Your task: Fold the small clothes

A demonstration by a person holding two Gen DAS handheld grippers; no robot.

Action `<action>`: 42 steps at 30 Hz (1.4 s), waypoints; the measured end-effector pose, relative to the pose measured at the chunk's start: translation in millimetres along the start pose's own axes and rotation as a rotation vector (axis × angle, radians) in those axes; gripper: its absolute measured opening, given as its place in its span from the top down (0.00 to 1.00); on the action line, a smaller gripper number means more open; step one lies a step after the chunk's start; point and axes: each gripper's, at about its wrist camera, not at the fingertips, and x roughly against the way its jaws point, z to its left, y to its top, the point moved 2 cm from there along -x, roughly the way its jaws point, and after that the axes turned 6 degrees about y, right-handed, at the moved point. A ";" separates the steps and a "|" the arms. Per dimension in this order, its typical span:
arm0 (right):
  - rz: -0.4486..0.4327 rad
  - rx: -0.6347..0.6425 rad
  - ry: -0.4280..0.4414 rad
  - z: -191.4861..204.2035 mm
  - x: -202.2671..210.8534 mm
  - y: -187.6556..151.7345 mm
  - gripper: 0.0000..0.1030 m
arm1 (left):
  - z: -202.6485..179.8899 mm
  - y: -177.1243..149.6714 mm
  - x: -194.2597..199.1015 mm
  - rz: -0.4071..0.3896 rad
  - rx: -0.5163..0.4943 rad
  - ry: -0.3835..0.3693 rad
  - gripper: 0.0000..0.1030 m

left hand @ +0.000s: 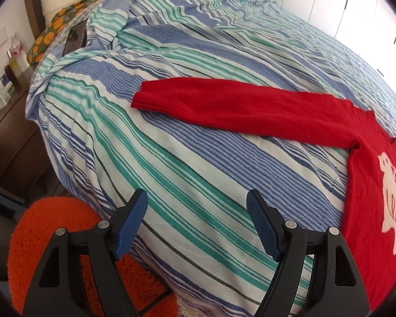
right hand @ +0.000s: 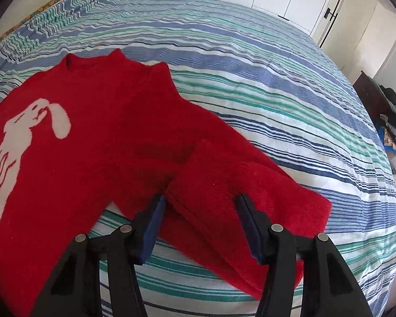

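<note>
The red sweater (right hand: 97, 142) lies face up on the striped bedspread (right hand: 264, 84), its white rabbit motif (right hand: 21, 142) at the left of the right wrist view and its collar toward the upper left. One sleeve (right hand: 224, 185) runs down to the lower middle of that frame and looks doubled back on itself near the cuff. The other sleeve (left hand: 224, 105) stretches flat across the middle of the left wrist view, its cuff toward the left. The right tongs (right hand: 200, 224) stand half open astride the doubled sleeve. The cloth sits between the blue pads (right hand: 155, 227), but I cannot see them pressing on it, so this reads as a grasp not yet made. The left tongs (left hand: 198, 227) are wide and empty, low in their frame over bare bedspread, well apart from the sweater. The likeliest slip is the right tongs closing on only the top layer of the doubled sleeve, so that the lower layer trails and the fold comes out crooked. The knit is soft and fuzzy, and a shallow bite may pull free when lifted. The pads could also pinch the bedspread beneath and drag it along. With the left tongs away from the garment, nothing pins the body, so pulling the sleeve may shift the whole sweater. An orange rug (left hand: 52, 237) lies beside the bed at the lower left.
</note>
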 end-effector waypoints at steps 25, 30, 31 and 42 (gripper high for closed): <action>-0.261 -0.881 -0.018 -159.8 144.3 -197.4 0.41 | -37.7 -39.6 33.6 0.163 -0.101 -0.341 0.23; -0.121 -0.640 0.513 -18.6 149.1 -182.3 0.41 | -80.0 -77.7 43.4 0.249 -0.302 -0.466 0.25; -0.067 -0.610 0.598 13.7 143.6 -187.3 0.41 | -90.3 -84.3 44.2 0.257 -0.349 -0.472 0.25; 0.086 -0.417 0.672 131.0 112.2 -199.3 0.91 | -109.3 -104.1 62.2 0.305 -0.483 -0.602 0.94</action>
